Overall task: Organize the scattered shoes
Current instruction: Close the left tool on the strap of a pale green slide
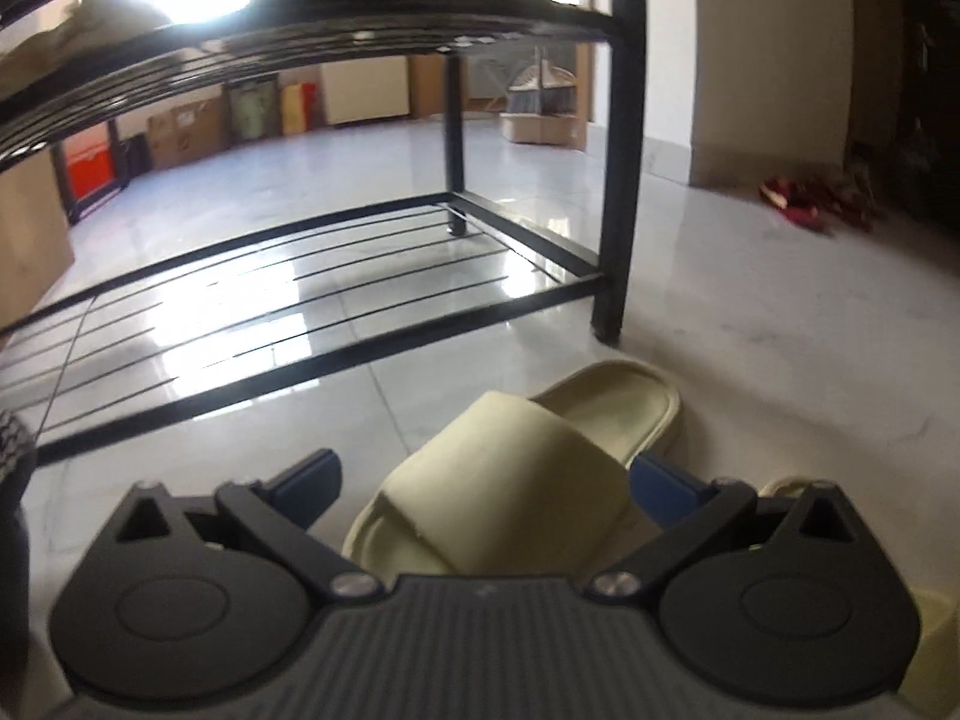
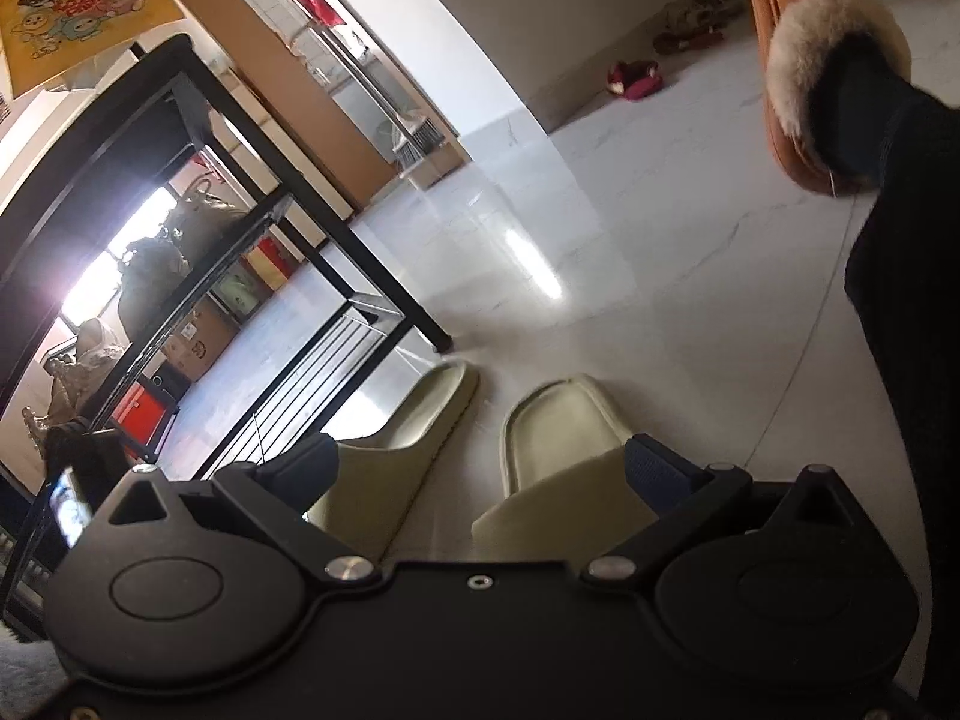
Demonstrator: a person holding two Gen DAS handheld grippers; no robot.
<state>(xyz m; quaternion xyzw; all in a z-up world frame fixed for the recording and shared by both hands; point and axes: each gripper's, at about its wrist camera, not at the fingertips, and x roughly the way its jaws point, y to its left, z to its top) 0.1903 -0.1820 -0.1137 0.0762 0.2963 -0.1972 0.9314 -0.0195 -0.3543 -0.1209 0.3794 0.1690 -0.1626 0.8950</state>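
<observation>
A cream slide slipper [image 1: 522,474] lies on the tiled floor just in front of the black wire shoe rack [image 1: 300,300]. My left gripper [image 1: 486,480] is open, its blue-padded jaws on either side of the slipper's strap without touching it. In the right wrist view two cream slippers lie side by side: the left one [image 2: 414,432] and the right one [image 2: 558,450]. My right gripper [image 2: 480,468] is open, low over both slippers. The rack [image 2: 180,300] stands to the left there.
Cardboard boxes [image 1: 186,126] and a red crate [image 1: 90,168] line the far wall. Red slippers [image 1: 804,204] lie on the floor to the right. A person's dark leg in a fur-trimmed brown shoe [image 2: 840,78] stands at the right. Bags sit on the rack's upper shelves.
</observation>
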